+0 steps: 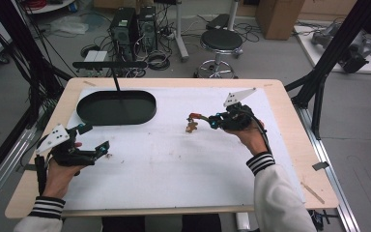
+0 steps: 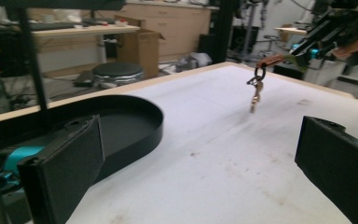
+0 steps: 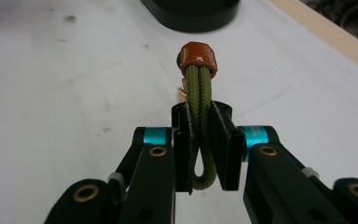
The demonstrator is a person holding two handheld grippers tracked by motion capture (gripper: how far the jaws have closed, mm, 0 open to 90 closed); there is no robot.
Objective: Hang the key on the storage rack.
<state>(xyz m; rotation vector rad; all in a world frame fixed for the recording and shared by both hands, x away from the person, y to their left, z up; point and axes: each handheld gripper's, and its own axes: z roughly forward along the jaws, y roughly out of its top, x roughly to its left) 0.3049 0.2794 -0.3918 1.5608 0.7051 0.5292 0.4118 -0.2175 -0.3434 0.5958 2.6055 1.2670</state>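
Note:
A keychain (image 1: 192,122) with an olive-green cord loop (image 3: 199,88), a brown leather wrap (image 3: 196,56) and small keys (image 2: 255,95) hangs just above the white table cover. My right gripper (image 3: 207,135) is shut on the cord loop, right of the table's middle (image 1: 206,119). The leather wrap sticks out past the jaws and the keys dangle below it. My left gripper (image 1: 94,138) is held near the table's left edge with its jaws wide open and nothing between them (image 2: 200,154). It faces the keychain (image 2: 256,88) from well off.
A black oval tray (image 1: 84,104) lies at the back left of the table, a black stand rising from it; it is near my left jaw (image 2: 135,116). The white cover (image 1: 174,159) has faint stains. A stool (image 1: 221,41) and computer towers stand beyond the far edge.

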